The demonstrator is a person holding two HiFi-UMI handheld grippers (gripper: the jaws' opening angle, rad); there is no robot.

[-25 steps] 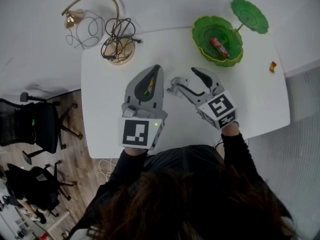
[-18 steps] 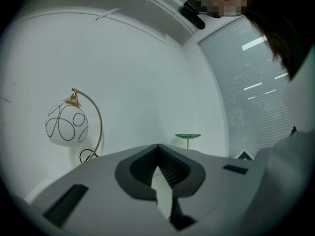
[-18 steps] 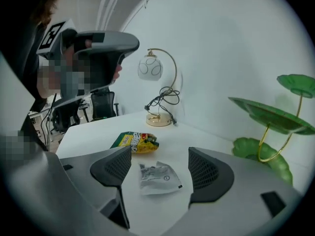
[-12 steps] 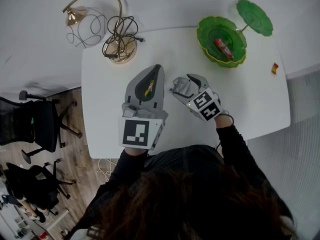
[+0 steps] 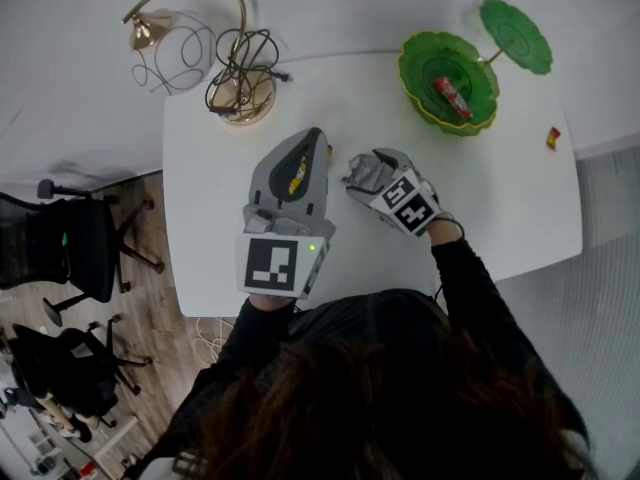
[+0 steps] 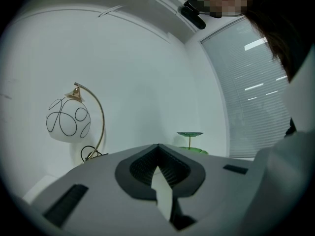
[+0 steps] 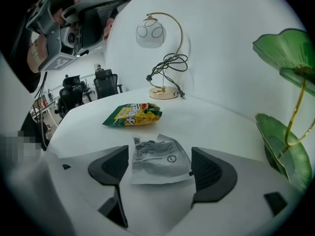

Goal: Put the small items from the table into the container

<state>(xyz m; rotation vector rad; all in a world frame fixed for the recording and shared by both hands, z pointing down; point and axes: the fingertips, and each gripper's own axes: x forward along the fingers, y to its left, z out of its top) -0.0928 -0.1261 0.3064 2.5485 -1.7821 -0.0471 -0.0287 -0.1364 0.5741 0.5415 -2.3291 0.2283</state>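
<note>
Gold globe lamp (image 5: 168, 56), coiled black cable (image 5: 238, 64), black office chairs (image 5: 82, 253).

White table (image 5: 500, 203) stood against a plain white wall (image 6: 138, 68). Its far-left corner carried a lamp (image 5: 170, 58): gold arched stem, round gold base, white globe with black looping lines hanging past the table edge. Black cable (image 5: 238, 63) lay coiled on the base. Left of the table was a wood-pattern floor (image 5: 140, 218) with two black office chairs on castors, one (image 5: 80, 248) farther, one (image 5: 75, 373) nearer, both apart from the table. To the right was a grey ribbed surface (image 5: 600, 298); couldn't tell what. The right wall had a window with closed white slat blinds (image 6: 248, 102). Light was even, shadows soft.
</note>
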